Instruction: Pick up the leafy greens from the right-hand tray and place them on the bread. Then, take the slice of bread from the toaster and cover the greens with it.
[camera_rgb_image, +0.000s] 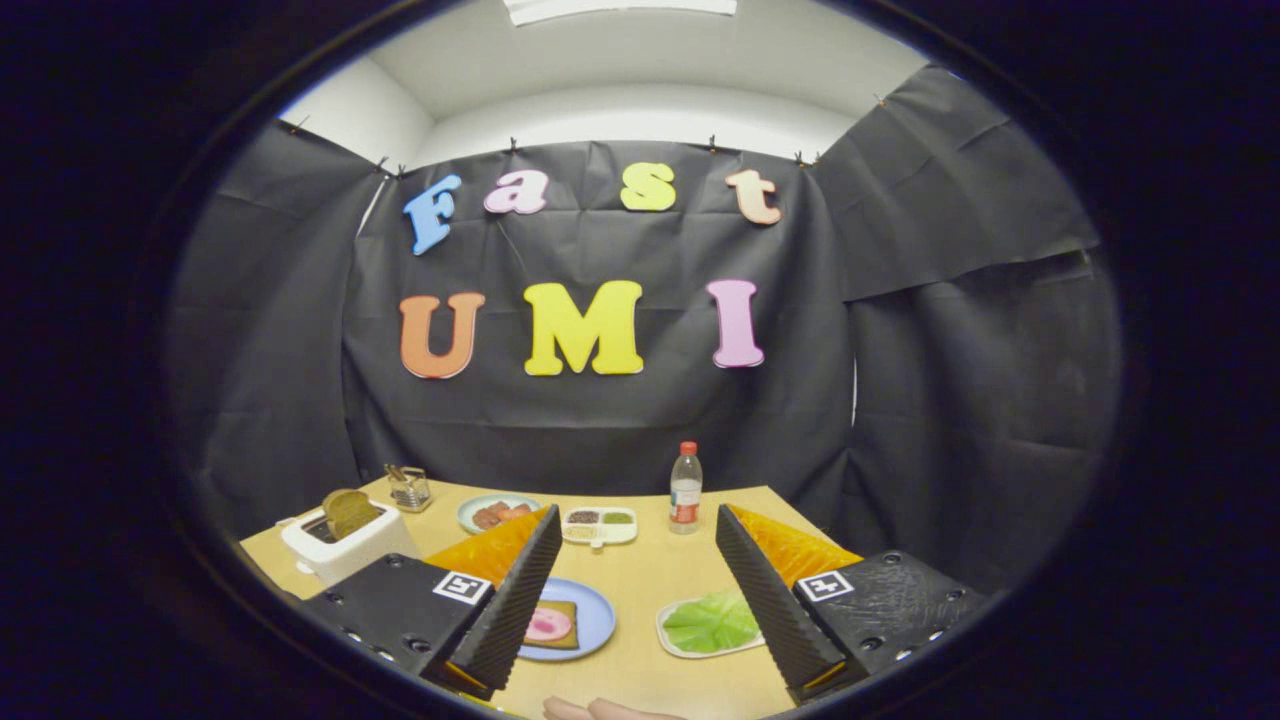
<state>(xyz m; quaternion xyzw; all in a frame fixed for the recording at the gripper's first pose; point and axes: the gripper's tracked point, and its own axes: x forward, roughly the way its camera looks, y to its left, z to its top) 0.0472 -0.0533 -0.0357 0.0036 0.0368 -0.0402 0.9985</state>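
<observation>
My gripper hangs above the near part of the wooden table, open wide with nothing between its fingers. A green lettuce leaf lies on a white tray just inside the right finger. Beside the left finger sits a blue plate holding a slice of bread topped with a pink round slice. Beyond the left finger, a white toaster stands at the table's left edge with a browned slice of bread sticking up out of it.
Toward the back stand a clear bottle with a red cap, a small white divided dish, a pale plate of reddish pieces and a little wire holder. A person's hand shows at the table's near edge.
</observation>
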